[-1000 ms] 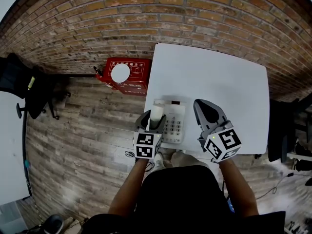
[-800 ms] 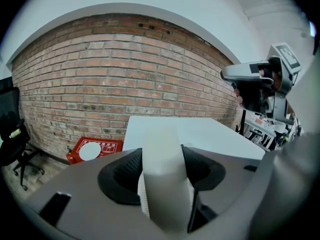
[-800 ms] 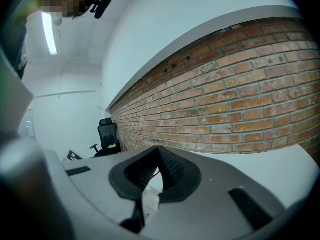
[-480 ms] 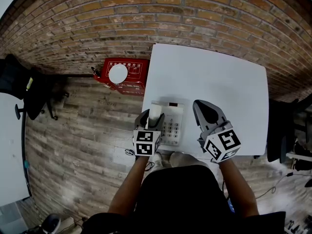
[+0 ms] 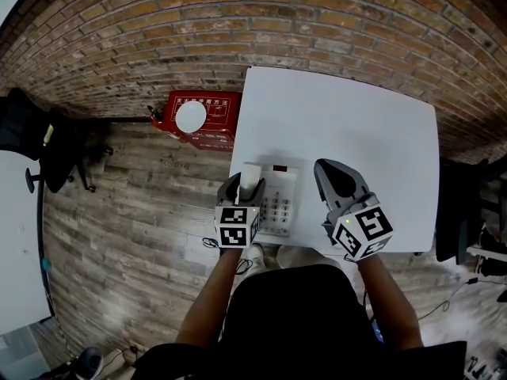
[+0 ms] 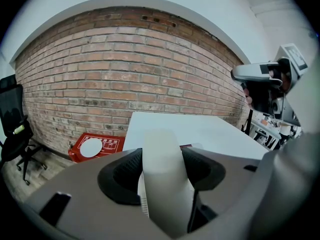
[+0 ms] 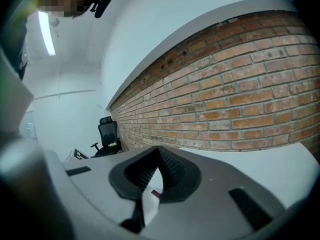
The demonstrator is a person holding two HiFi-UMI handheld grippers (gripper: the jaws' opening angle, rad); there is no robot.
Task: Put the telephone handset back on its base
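Gripping the white handset with the left claw, both pads pressing against its sides. Running it lengthwise between the jaws, its far end sticking out ahead of the claw tips. Holding it over the left part of the base, directly under the left claw. Not managing to tell from these views whether it is seated in the cradle or hovering just above.

Seeing the base lying on the desk, keypad showing just right of the left claw, between the two claws.

Holding the right claw closed and empty, pad tips meeting. Hanging it over the desk just right of the base, apart from it.

Pointing both claws ahead toward the brick wall.

Seeing, ahead-left of the left claw and beyond the desk edge, a red box on the wood floor, with a white disc on top. Seeing a black office chair far left of the left claw.
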